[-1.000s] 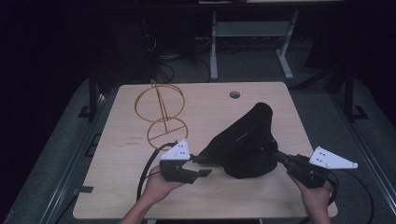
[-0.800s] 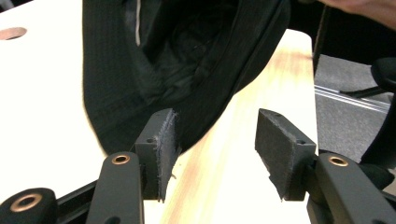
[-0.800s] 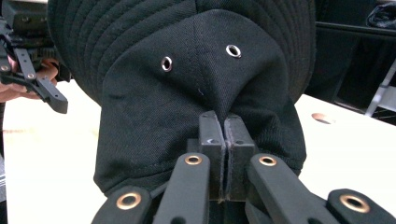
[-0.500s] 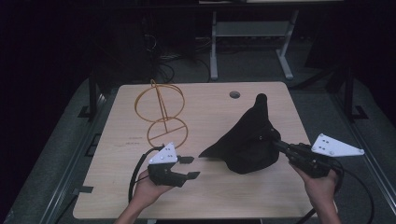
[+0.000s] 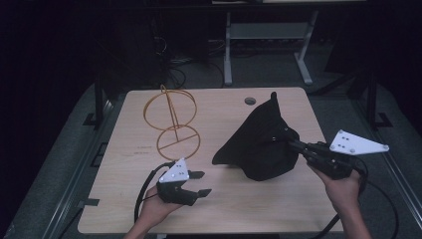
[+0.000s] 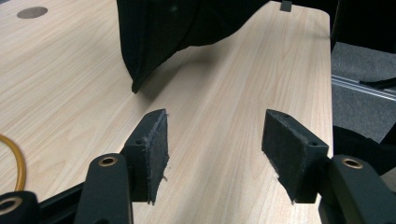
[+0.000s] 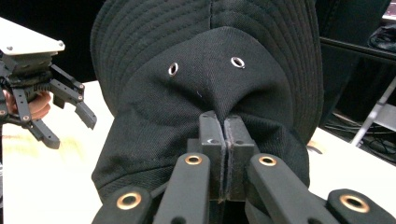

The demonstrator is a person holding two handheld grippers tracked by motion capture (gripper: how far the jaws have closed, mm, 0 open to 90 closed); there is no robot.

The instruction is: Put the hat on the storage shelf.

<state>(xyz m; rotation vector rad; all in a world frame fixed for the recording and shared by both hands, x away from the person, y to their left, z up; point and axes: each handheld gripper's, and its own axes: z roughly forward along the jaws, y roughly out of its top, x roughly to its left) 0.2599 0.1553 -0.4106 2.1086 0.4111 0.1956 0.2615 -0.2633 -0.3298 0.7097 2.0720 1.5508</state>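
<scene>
Your right gripper point(image 5: 284, 140) is clamped on the black hat point(image 5: 259, 144), which hangs tilted over the table's point(image 5: 124, 174) right half. Your left gripper point(image 5: 197, 183), near the front edge, has just been opening; nothing sits between its jaws.

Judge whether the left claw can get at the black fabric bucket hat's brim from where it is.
Probably yes: the left claw is open and bare wooden table lies between it and the black fabric bucket hat's drooping brim.
</scene>
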